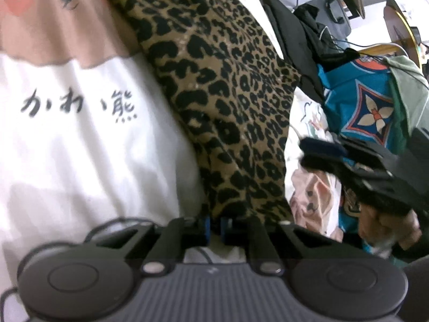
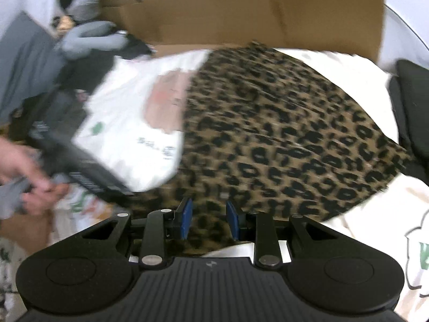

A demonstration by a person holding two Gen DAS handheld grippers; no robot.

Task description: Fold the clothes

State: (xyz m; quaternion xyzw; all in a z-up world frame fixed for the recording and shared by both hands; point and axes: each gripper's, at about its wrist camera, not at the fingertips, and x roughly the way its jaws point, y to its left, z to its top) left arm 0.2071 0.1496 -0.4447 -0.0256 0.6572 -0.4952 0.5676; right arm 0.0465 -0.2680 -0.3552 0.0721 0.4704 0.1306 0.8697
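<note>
— From where I stand, a leopard-print garment point(image 2: 281, 139) lies draped across a white T-shirt point(image 2: 128, 123) printed with a pink bear and black script; a cardboard box point(image 2: 241, 13) sits beyond it at twelve o'clock.

— And the claws?

— The left gripper point(image 1: 214, 226) has its blue pads drawn nearly together around the leopard hem at six o'clock in its own view; it looks pinched on the cloth, though blur leaves a sliver of doubt. The right gripper point(image 2: 207, 221) stands part-open, leopard fabric lying between its fingers without either pad pressing it. In the left view that same right tool shows at three o'clock, a hand point(image 1: 388, 228) wrapped round it.

— What else is around?

— A heap of other clothes point(image 1: 370, 102) at two o'clock in the left view, teal and black among them.

— Which fold is under way?

— Hard to call; the cloth could be getting spread flat or brought over on itself.

— How would one do it well, then?

— Either way, I'd judge: catch only the leopard layer, leave the white shirt beneath alone, hold both corners level, keep the edge taut so no wrinkle gets trapped.
</note>
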